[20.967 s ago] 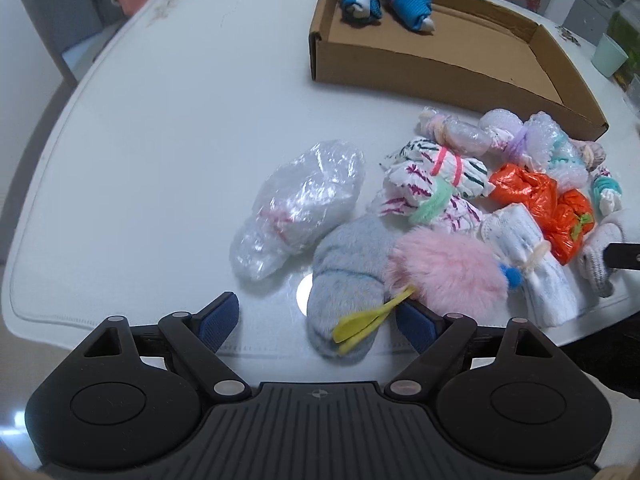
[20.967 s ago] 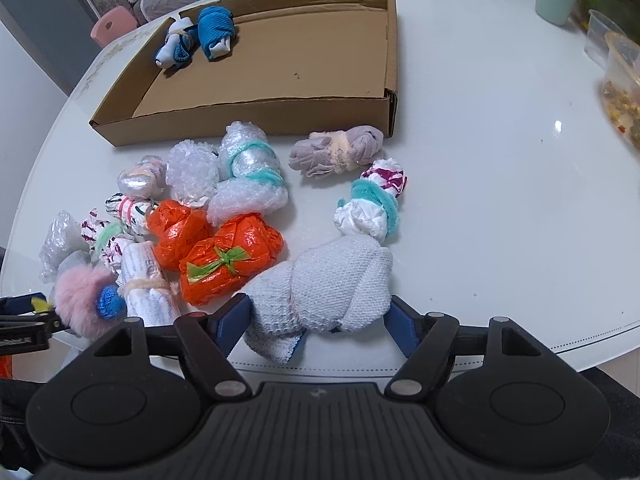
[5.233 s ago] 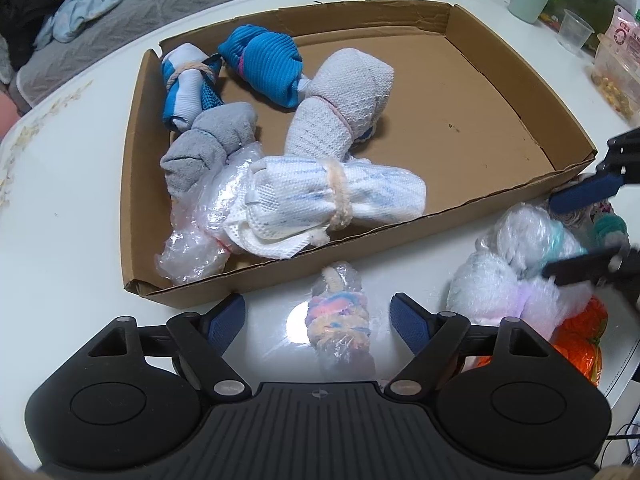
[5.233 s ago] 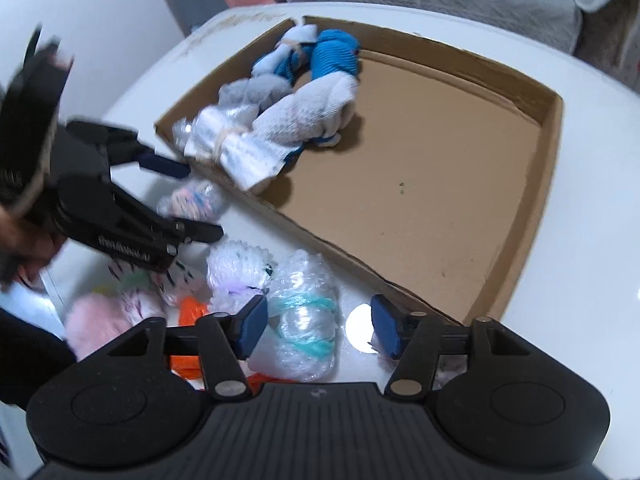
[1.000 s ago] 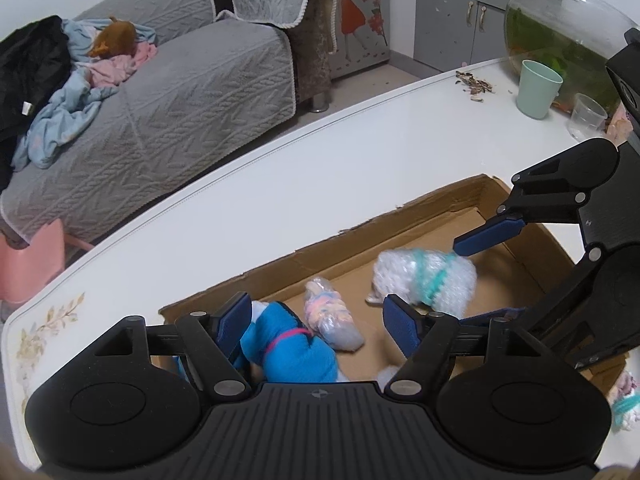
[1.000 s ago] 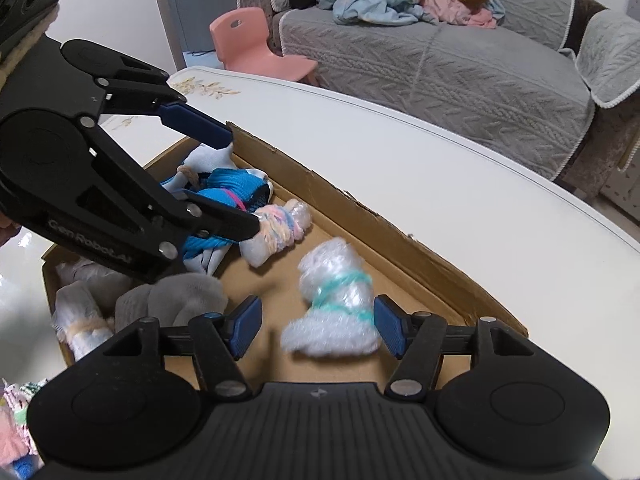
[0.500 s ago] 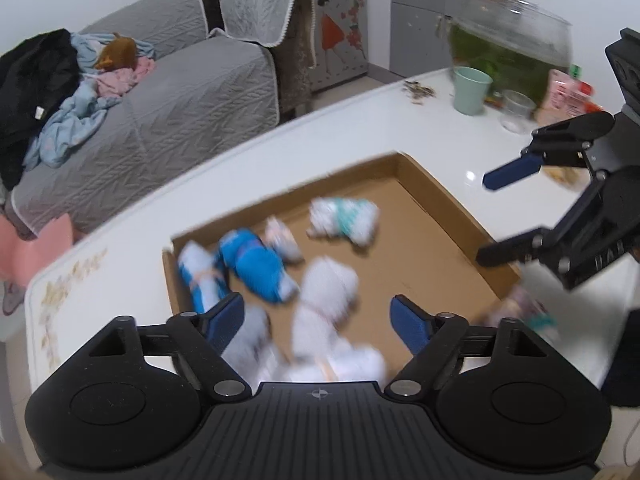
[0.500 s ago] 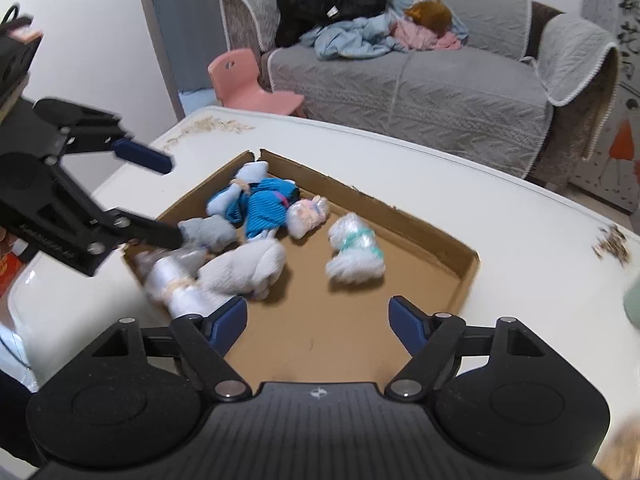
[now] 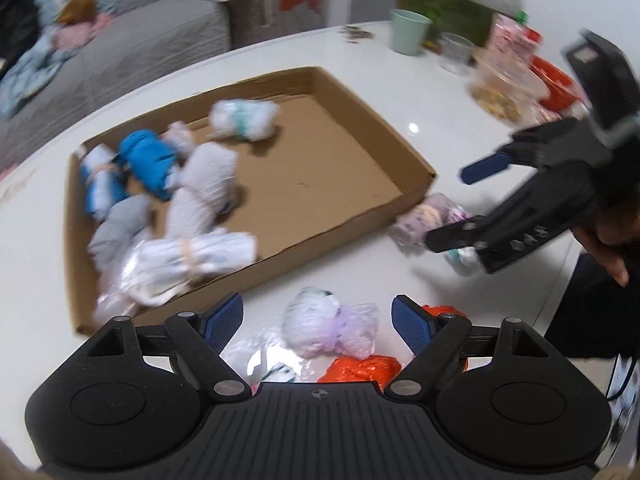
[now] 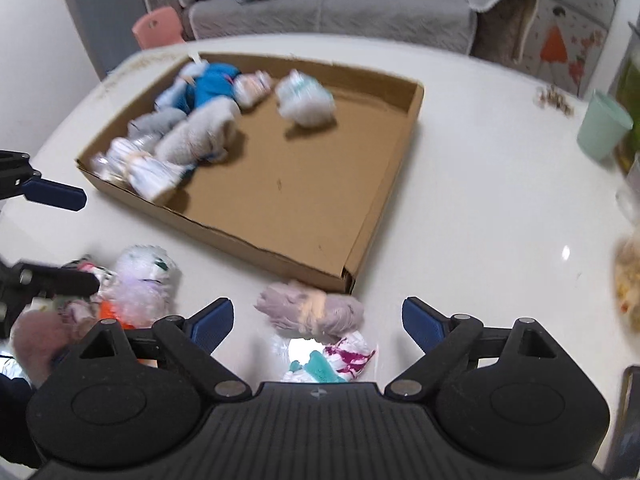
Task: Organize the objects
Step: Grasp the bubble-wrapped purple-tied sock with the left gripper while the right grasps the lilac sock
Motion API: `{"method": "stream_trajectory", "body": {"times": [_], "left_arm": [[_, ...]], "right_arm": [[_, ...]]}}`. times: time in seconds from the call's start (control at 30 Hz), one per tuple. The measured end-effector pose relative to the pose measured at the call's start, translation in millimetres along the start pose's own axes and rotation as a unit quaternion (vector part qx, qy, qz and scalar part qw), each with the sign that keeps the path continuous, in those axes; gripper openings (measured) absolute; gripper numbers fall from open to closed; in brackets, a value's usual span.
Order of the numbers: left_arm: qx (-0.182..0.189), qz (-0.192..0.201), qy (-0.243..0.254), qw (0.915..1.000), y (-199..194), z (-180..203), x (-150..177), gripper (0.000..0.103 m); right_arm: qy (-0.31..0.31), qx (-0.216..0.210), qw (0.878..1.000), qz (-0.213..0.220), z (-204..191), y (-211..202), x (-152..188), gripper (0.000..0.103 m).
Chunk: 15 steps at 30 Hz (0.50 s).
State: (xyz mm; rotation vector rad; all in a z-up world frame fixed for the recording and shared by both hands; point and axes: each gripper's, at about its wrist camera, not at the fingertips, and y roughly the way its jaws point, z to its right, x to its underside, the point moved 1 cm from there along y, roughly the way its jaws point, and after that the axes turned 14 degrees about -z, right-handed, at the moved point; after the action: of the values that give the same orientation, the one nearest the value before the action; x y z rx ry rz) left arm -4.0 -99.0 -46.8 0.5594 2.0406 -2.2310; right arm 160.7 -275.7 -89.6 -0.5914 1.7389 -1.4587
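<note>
mauve sock roll (image 10: 310,312) on table (image 10: 480,200) between tips of empty right claw (image 10: 318,318), jaws opening; left claw (image 9: 318,316) wide, empty.

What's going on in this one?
A person with a gripper in each hand is sorting bundled socks into a cardboard box. Several bundles lie inside; more wait on the table. The left gripper, open, frames a white bundle; the right gripper, jaws opening, frames a mauve bundle.
</note>
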Motion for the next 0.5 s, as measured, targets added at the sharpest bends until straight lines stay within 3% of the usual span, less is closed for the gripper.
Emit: {"method": "stream_trajectory", "body": {"times": [0.2,0.5], "left_arm": [[0.034,-0.010,0.018,0.9992,19,2,2,0.085],[0.033,-0.028,0.022,0.9988,38,5,1,0.083]], "right_arm": [[-0.003,0.004,1.000,-0.019,-6,19,-12,0.090],[-0.002,0.004,0.999,-0.035,-6,38,-12,0.084]]}}
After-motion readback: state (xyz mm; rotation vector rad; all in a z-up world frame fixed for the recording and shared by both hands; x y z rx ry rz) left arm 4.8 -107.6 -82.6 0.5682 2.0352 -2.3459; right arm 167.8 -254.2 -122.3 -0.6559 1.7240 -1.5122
